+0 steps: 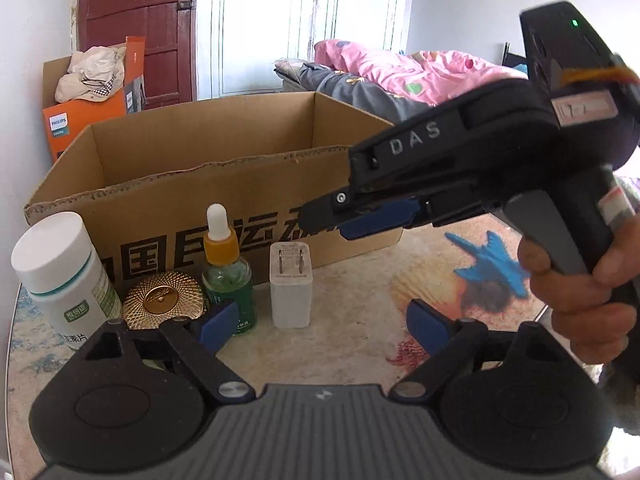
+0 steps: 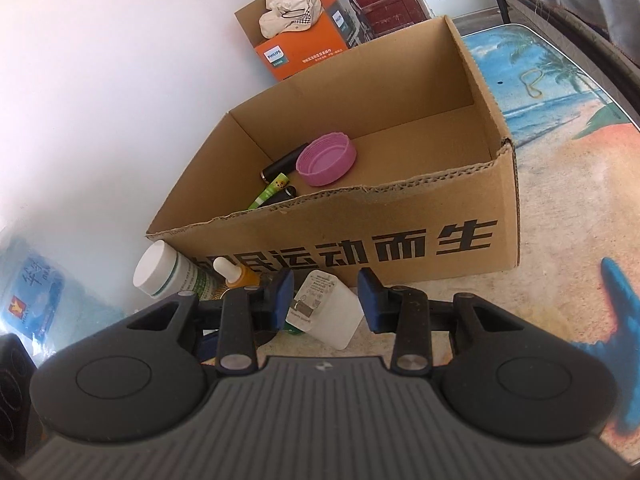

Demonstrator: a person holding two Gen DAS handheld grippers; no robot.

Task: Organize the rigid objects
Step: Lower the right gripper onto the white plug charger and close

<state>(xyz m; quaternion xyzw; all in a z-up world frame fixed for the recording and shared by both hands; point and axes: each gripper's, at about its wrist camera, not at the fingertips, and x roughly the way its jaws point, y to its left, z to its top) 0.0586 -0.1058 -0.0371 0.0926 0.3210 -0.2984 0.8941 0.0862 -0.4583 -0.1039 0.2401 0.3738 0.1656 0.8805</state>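
- Box (image 2: 400, 216) sits open on the table (image 1: 360, 300), so things can drop in from above. A pink lid (image 2: 326, 159) and some pens (image 2: 276, 192) already lie inside it.
- 4 things wait in a row just in front of the box: white bottle (image 1: 60, 272), gold disc (image 1: 162, 300), dropper bottle (image 1: 226, 268), white charger (image 1: 291, 285).
- Left gripper (image 1: 320, 326) has jaws spread wide, holding nothing, near the dropper bottle and charger.
- Right gripper (image 2: 325, 300) has jaws partly apart around the charger, not yet pinching it. It looks ready to grab it for the box.

Orange box (image 1: 76, 120) (1 cap (image 1: 94, 74) atop), pink quilt (image 1: 404, 70).
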